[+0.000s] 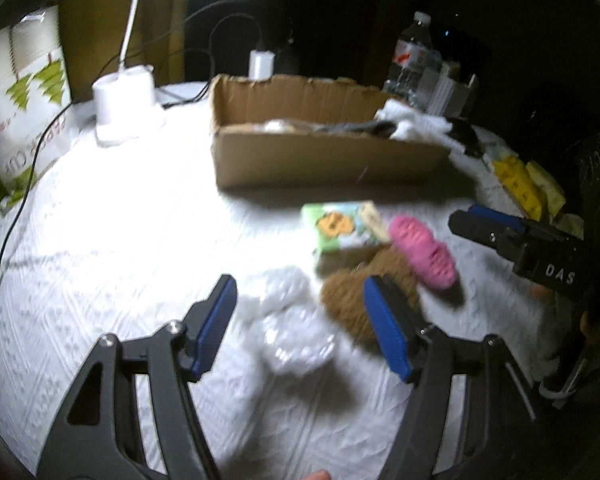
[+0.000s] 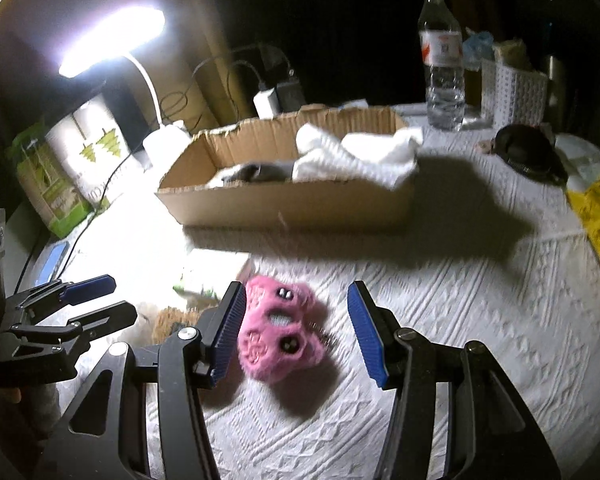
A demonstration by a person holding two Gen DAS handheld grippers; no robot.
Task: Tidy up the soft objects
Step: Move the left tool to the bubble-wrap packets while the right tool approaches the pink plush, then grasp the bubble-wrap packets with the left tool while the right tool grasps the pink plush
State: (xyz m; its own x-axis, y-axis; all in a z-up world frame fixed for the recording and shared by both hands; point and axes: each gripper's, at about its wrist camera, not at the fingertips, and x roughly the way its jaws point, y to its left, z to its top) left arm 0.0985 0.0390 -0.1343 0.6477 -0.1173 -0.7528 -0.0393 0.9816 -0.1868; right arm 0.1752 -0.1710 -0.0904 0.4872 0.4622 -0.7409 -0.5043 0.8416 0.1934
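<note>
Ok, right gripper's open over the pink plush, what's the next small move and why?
Probably lower the right gripper a little and close on the pink plush: it lies on the cloth between the open fingers, ungripped, and the cardboard box behind already holds white soft items.

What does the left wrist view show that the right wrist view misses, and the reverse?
Only the left wrist view shows the white fluffy item between the left gripper fingers, and the green packet's printed face. Only the right wrist view shows the lit lamp head, the pink plush's eyes and the white basket. Both show the cardboard box holding white cloth, the water bottle, the brown plush, and both grippers open.
</note>
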